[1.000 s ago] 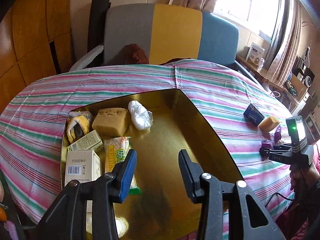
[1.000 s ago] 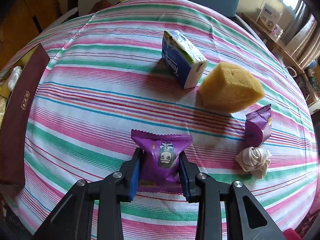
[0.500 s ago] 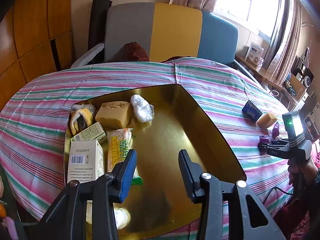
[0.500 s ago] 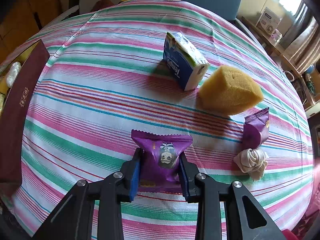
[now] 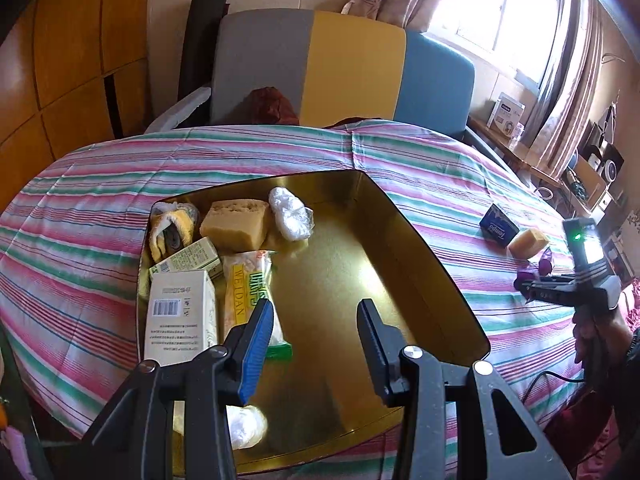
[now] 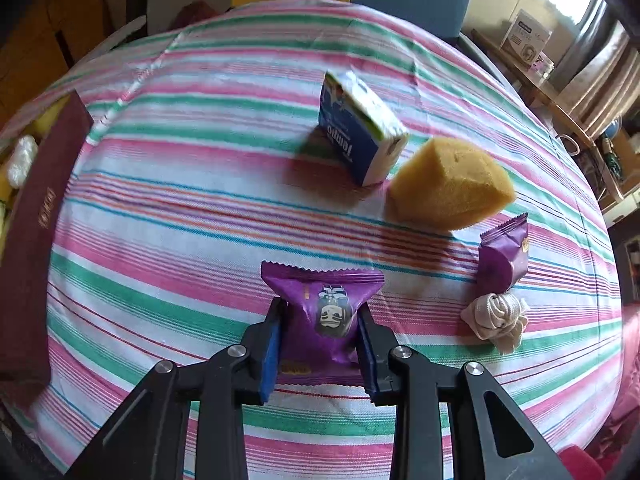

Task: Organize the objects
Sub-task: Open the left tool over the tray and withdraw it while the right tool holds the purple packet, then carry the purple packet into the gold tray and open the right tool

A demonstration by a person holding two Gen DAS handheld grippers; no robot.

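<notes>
My right gripper (image 6: 320, 316) is shut on a purple snack packet (image 6: 326, 312) and holds it just above the striped tablecloth. Beyond it lie a blue tissue pack (image 6: 358, 132), a yellow sponge (image 6: 450, 188), a second purple packet (image 6: 504, 252) and a cream cloth knot (image 6: 496, 318). My left gripper (image 5: 314, 320) is open and empty, hovering over the near end of the gold box (image 5: 416, 248). The box holds a sponge (image 5: 236, 224), a clear bag (image 5: 290, 214), cartons (image 5: 180, 316) and a yellow snack bag (image 5: 248, 292). The right gripper also shows in the left wrist view (image 5: 528, 282).
The box's dark red outer wall (image 6: 32, 216) stands at the left in the right wrist view. A tricolour chair (image 5: 344, 64) is behind the table. A shelf with boxes (image 5: 508, 114) runs along the window side. The table edge falls away close on my side.
Both grippers have pulled back and risen slightly, so the box and table look farther off. The right gripper keeps its hold on the purple packet. The left stays open.
</notes>
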